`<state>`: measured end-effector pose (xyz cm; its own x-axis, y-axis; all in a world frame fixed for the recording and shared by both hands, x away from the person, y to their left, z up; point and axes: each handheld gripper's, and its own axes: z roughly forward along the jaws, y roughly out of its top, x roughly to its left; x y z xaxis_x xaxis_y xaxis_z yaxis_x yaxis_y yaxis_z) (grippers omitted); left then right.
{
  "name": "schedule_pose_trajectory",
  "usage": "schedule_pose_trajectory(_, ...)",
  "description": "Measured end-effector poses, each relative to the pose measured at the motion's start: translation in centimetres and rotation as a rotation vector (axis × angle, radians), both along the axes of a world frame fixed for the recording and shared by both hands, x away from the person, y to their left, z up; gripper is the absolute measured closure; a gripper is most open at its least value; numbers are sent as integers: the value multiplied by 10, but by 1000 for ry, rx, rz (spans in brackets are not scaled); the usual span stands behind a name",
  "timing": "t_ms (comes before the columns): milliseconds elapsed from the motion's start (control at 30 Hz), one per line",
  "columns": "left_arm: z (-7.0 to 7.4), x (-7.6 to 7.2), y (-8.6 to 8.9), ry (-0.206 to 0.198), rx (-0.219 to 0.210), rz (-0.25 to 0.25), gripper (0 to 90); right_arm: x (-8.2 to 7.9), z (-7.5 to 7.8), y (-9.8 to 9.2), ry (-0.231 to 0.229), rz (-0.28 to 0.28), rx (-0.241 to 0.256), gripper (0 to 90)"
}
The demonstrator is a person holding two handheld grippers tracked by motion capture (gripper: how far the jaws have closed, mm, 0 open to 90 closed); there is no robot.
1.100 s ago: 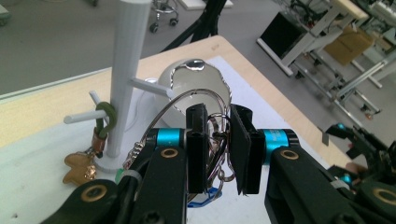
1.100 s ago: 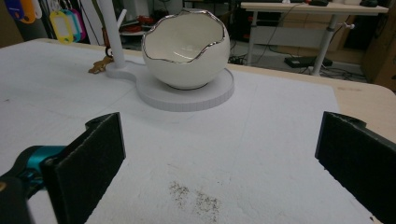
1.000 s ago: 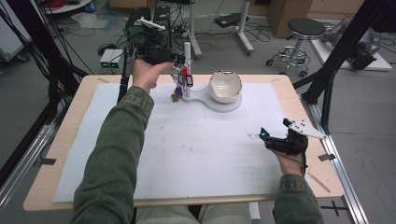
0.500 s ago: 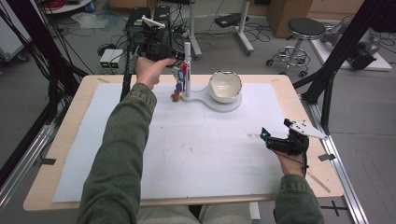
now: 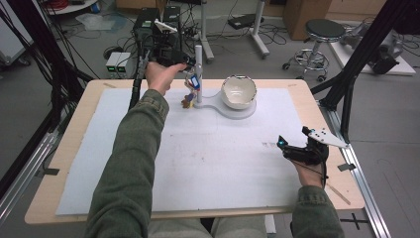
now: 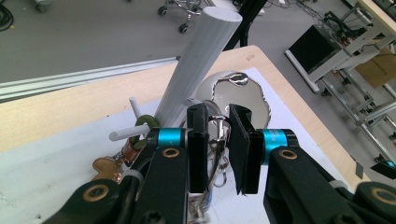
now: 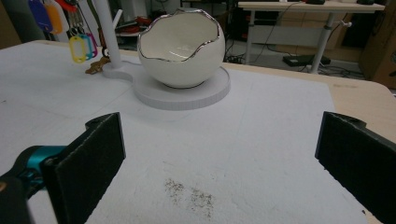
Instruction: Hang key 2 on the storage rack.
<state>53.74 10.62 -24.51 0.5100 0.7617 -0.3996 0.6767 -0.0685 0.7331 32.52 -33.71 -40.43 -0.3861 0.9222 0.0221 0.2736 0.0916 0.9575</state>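
The left gripper (image 6: 217,149) pinches the key bunch's (image 6: 215,140) thin, slippery metal clasp, apparently, a light, dangling load, while the right gripper (image 7: 219,154) gapes wide.

1 egg-shaped bowl (image 5: 238,91), 1 white stand (image 5: 199,74), 1 bunch of keys with tags (image 5: 191,89), 2 grippers.

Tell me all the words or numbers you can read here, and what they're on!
None can be read.
The key tags hanging on the white post: faces blank or blurred.
The boxes on the floor past the table: markings too small to read.
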Motion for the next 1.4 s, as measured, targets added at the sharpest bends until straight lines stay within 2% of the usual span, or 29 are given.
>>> schedule_pose_trajectory(133, 0, -2, -4, 1, 26, 6, 767, 0, 0, 1, 2, 2, 0, 6)
schedule_pose_trajectory(167, 0, -2, -4, 6, 26, 2, 697, 0, 0, 1, 2, 1, 0, 6)
schedule_pose_trajectory(200, 0, -3, -4, 11, 22, 9, 590, 0, 0, 1, 4, 2, 0, 6)
schedule_pose_trajectory(267, -1, -4, -2, 15, 24, 45, 447, 0, 0, 1, 4, 3, -2, 7)
schedule_pose_trajectory(333, -2, -6, 0, 10, 32, 79, 369, 0, 0, 1, 2, 5, -2, 7)
schedule_pose_trajectory(433, -5, -12, 4, -35, 92, 170, 231, 0, 0, 1, -1, 5, -5, 7)
schedule_pose_trajectory(467, -6, -13, 5, -34, 108, 184, 173, 0, 0, 1, -1, 4, -2, 6)
schedule_pose_trajectory(600, -10, -17, 14, -38, 89, 164, 24, 0, 0, 1, 0, 4, -4, 7)
schedule_pose_trajectory(700, -13, -21, 19, -42, 75, 150, 16, 0, 0, 1, 1, 3, -4, 6)
schedule_pose_trajectory(767, -13, -23, 21, -48, 83, 139, 16, 0, 0, 1, 1, 3, -5, 7)
schedule_pose_trajectory(933, -14, -33, 28, -77, 106, 155, 16, 0, 0, 1, 3, 2, -6, 7)
schedule_pose_trajectory(1067, -15, -40, 37, -100, 100, 162, 16, -1, 0, 1, 0, 3, -8, 7)
schedule_pose_trajectory(1167, -16, -45, 44, -110, 119, 174, 17, 0, 0, 1, 1, 1, -8, 7)
schedule_pose_trajectory(1400, -21, -53, 58, -122, 94, 191, 16, 0, 0, 3, 2, -1, -10, 7)
